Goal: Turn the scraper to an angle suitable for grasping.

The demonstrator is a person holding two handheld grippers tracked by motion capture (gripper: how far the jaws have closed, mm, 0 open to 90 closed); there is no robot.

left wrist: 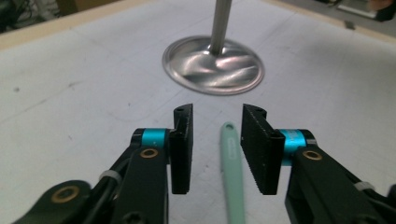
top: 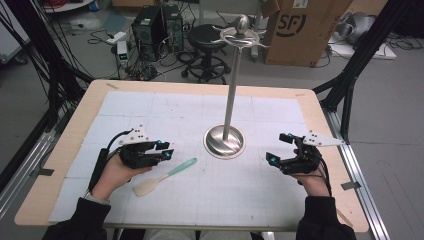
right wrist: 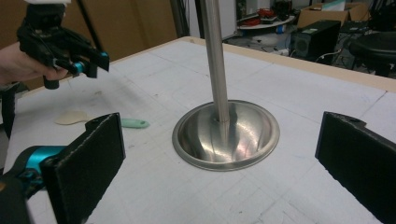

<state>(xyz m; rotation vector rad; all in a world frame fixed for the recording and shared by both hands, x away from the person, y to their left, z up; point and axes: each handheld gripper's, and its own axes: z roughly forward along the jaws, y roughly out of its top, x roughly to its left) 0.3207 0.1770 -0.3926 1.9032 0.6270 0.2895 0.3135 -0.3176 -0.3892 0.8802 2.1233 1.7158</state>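
Hovering above the table, the left gripper (top: 167,151) was released, jaws apart over the green handle of the spatula (top: 165,177), at seven o'clock from the metal stand (top: 225,141). The right gripper (top: 280,148) gaped empty. A careless sweep could push the spatula against the stand.

On the table (top: 65,145), the stand's base (top: 224,142) sits ahead of me near the middle, its pole (top: 232,90) rising upright from it. The spoon (top: 162,176) lies flat, nearer me and left of the base, just beside my left gripper (top: 166,151). My right gripper (top: 280,150) is right of the base.
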